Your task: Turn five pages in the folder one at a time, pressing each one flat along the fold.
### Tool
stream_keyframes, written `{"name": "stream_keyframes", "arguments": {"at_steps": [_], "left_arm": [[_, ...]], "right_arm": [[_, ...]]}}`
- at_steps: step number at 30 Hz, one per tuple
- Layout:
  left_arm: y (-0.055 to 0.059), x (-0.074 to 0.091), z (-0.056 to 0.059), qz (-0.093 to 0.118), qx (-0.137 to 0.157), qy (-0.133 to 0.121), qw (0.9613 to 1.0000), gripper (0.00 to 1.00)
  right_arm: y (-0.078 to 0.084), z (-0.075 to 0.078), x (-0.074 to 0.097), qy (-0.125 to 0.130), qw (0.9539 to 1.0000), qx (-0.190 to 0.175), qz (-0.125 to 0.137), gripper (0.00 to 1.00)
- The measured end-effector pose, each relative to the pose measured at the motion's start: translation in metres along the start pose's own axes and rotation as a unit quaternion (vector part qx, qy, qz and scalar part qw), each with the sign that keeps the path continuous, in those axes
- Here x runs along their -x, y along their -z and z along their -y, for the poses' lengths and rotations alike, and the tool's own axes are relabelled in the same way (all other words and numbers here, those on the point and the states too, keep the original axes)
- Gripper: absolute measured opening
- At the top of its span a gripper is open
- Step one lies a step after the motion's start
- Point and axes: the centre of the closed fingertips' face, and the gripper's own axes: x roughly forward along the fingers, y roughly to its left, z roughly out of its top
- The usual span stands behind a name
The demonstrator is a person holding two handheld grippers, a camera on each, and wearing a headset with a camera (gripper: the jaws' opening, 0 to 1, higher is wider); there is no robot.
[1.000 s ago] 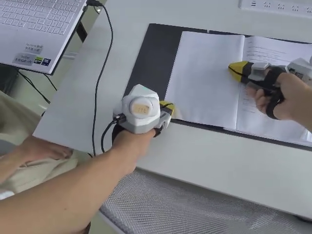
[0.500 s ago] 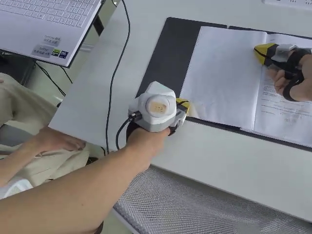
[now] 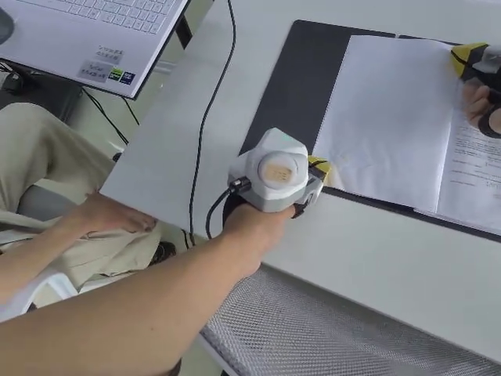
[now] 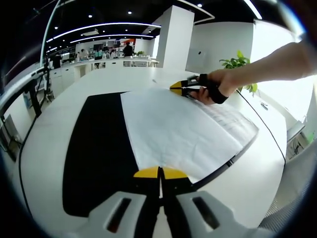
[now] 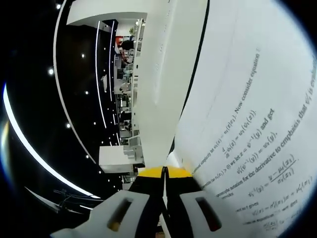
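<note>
The black folder [image 3: 291,86] lies open on the white surface [image 3: 376,251] in the upper right of the head view, with a blank page [image 3: 391,110] over its left half and a printed page [image 3: 473,168] to the right. The left gripper [image 3: 318,165] sits at the frame's centre, its yellow-tipped fingers [image 4: 147,173] closed together with no gap at the blank page's lower left corner; whether they pinch paper I cannot tell. The right gripper [image 3: 463,53] is at the upper right edge by the fold, its fingers [image 5: 178,172] likewise pressed together against the printed page, while a laptop [image 3: 94,31] and a cable [image 3: 205,133] occupy the upper left.
</note>
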Motion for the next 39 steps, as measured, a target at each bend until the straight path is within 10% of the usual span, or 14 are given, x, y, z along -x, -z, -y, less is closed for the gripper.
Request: {"name": "stream_keyframes", "arguments": {"at_steps": [9,19,39], "left_arm": [[-0.001,0.001,0.002,0.000,-0.005,-0.002,1.0000,0.00],[0.000,-0.001,0.001,-0.003,-0.007,-0.002,1.0000,0.00],[0.000,0.000,0.001,-0.006,-0.024,-0.004,0.9997,0.00]], "right_arm": [[-0.010,0.000,-0.007,-0.005,0.9999,0.001,0.013,0.00],[0.012,0.011,0.012,0.013,0.9980,0.031,-0.054,0.00],[0.080,0.035,0.097,0.010,0.9876,0.036,-0.152,0.00]]}}
